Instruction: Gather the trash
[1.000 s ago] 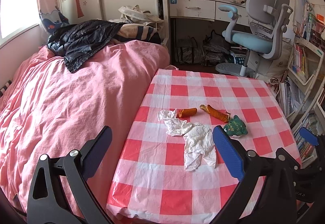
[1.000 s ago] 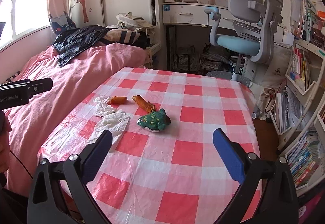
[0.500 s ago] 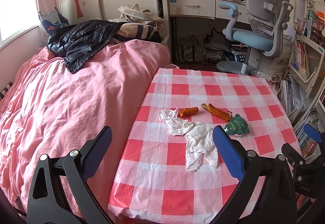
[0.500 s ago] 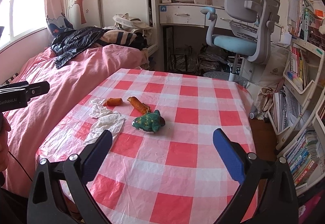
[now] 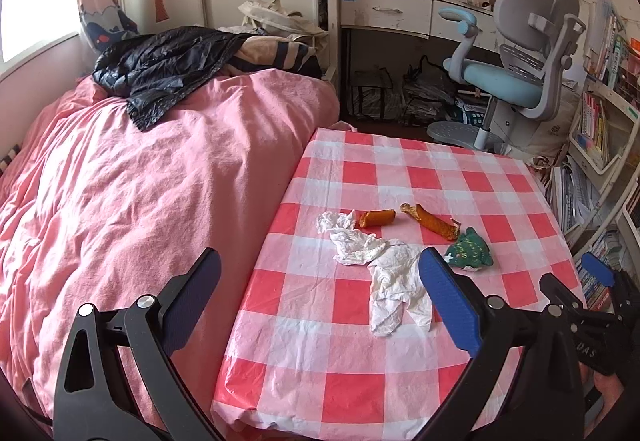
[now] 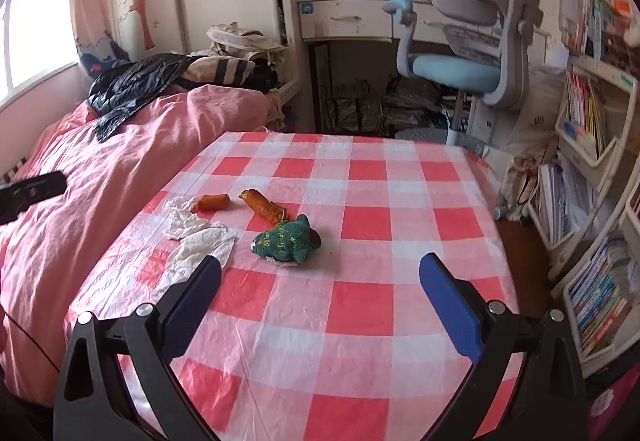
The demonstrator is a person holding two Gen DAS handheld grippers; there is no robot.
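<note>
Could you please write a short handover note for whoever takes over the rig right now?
Left gripper: open, empty, above the table's near-left edge.
Right gripper: open, empty, over the table's near side.
On the checked tablecloth: crumpled white tissues, two orange wrappers, a green wrapper, all clustered left of centre.
Done: nothing collected.
Left: pick up every piece; no bin is visible.

crumpled white tissues (image 5: 380, 265), two orange wrappers (image 5: 434, 221), tabletop

Left wrist view above the counter's (image 5: 360, 381) near-left corner, right view further right, both facing the desk (image 6: 344, 19) (shared checked top)
</note>
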